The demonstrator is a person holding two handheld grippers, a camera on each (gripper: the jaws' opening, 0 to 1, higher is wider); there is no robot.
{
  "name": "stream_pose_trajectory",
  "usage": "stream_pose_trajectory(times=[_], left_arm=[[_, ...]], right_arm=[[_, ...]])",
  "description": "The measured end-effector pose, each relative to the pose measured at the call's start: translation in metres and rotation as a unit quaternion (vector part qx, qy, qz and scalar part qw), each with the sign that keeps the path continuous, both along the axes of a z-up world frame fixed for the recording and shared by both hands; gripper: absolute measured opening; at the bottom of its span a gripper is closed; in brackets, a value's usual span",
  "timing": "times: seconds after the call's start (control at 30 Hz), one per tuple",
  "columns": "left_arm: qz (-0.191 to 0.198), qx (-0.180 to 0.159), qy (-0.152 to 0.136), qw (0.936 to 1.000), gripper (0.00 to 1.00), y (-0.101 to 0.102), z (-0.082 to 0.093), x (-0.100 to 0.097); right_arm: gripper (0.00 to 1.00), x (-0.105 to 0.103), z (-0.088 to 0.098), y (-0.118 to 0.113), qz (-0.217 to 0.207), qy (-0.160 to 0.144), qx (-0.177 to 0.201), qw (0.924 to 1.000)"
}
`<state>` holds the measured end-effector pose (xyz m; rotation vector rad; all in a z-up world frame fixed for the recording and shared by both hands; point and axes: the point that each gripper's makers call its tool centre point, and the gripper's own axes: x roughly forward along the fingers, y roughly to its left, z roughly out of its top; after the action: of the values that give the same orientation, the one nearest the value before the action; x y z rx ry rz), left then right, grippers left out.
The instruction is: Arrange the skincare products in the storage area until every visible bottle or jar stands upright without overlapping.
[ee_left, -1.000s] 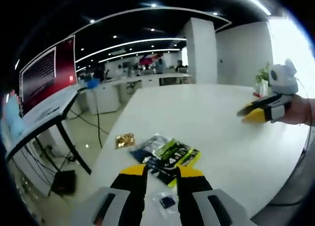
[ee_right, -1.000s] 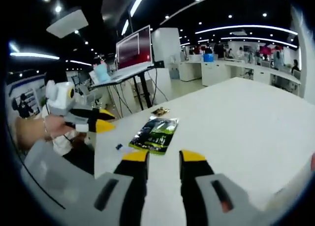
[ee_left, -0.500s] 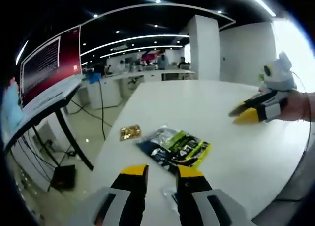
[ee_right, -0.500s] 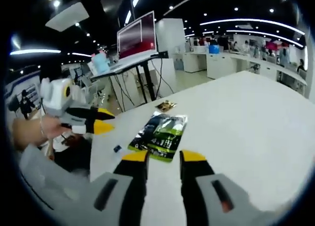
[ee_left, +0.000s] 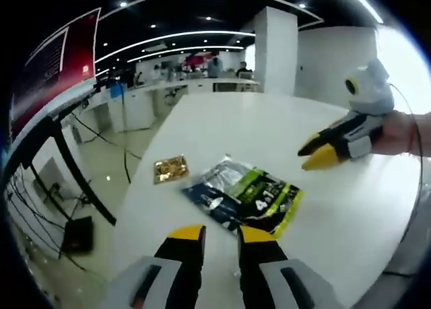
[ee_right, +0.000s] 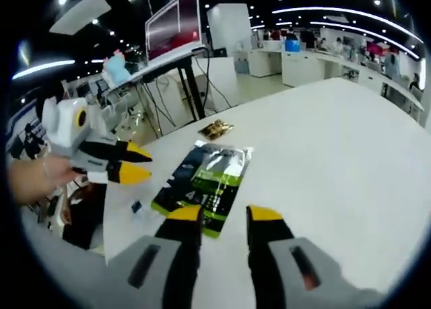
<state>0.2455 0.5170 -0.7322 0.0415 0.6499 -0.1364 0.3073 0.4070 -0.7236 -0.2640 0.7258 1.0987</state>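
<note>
A flat pouch in green, black and silver (ee_left: 246, 198) lies on the white table (ee_left: 269, 127), just beyond my left gripper (ee_left: 220, 235), which is open and holds nothing. A small gold packet (ee_left: 170, 169) lies a little past the pouch, near the table edge. My right gripper (ee_left: 322, 153) comes in from the right, held by a hand, its yellow tips beside the pouch. In the right gripper view the pouch (ee_right: 202, 181) lies right in front of my open, empty right gripper (ee_right: 224, 216). There the left gripper (ee_right: 129, 163) hovers at the left, and the gold packet (ee_right: 215, 128) lies farther back.
A tiny blue sachet (ee_right: 136, 206) lies by the table edge under the left gripper. A standing desk with a red screen (ee_right: 172, 29) and trailing cables stands past that edge. A white column (ee_left: 276, 60) rises behind the table, whose bare top (ee_right: 337, 141) stretches right.
Both grippers have closed in on the pouch, which now looks larger and nearer in each view. The pouch and gold packet have not moved on the table.
</note>
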Motion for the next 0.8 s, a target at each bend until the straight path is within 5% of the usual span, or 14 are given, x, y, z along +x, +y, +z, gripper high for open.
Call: stream_pose_trajectory(times=[0.2, 0.33, 0.57, 0.8], left_arm=[[-0.025, -0.008, 0.025, 0.9994, 0.07, -0.015, -0.014, 0.016], [-0.042, 0.019, 0.066, 0.9967, 0.04, -0.02, -0.031, 0.013], [-0.061, 0.041, 0.046, 0.9962, 0.01, -0.022, -0.029, 0.013], [-0.052, 0.026, 0.033, 0.9978, 0.01, -0.02, -0.029, 0.013]], right_arm=[[0.27, 0.002, -0.016, 0.012, 0.003, 0.017, -0.025, 0.9995], [0.27, 0.003, -0.028, 0.012, 0.001, 0.028, -0.043, 0.9987], [0.27, 0.004, -0.037, 0.013, 0.002, 0.033, -0.053, 0.9981], [0.26, 0.0, -0.038, 0.024, 0.015, 0.027, -0.049, 0.9983]])
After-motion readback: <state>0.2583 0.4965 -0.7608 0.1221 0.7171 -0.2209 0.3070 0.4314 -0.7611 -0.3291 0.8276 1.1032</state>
